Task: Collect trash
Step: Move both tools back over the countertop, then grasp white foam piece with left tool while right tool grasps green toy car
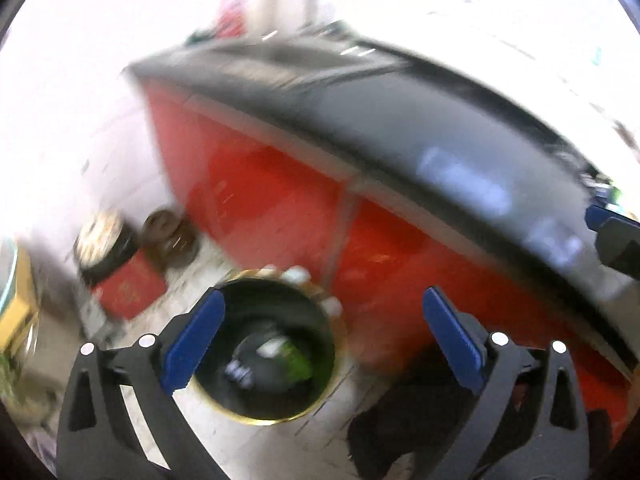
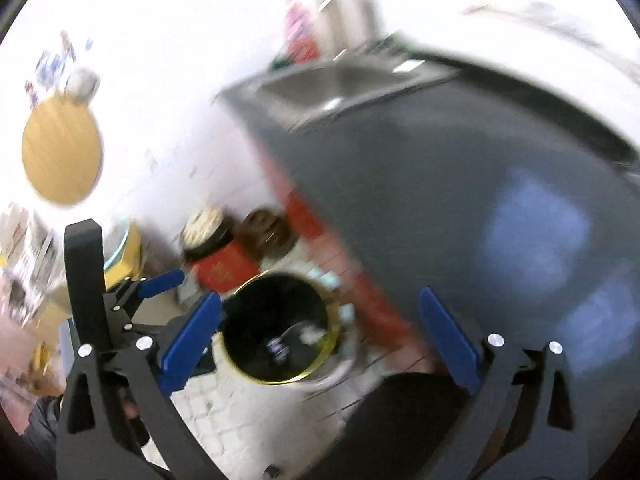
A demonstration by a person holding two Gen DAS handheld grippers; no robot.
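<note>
Both shots were pretty blurry, but you could still make stuff out. The left gripper [image 1: 324, 344] had its blue pads spread wide apart with nothing between them, and same deal for the right gripper [image 2: 320, 344], wide apart and empty. Below both sat the round bin [image 1: 340, 344] with a gold rim on the pale tiled floor [image 1: 280, 448], right beside the red cabinet [image 1: 280, 184] under the dark counter [image 1: 400, 120]. Some trash [image 1: 296, 356] was lying in the bottom of the bin, something green and something white, too smeared to say what exactly.
</note>
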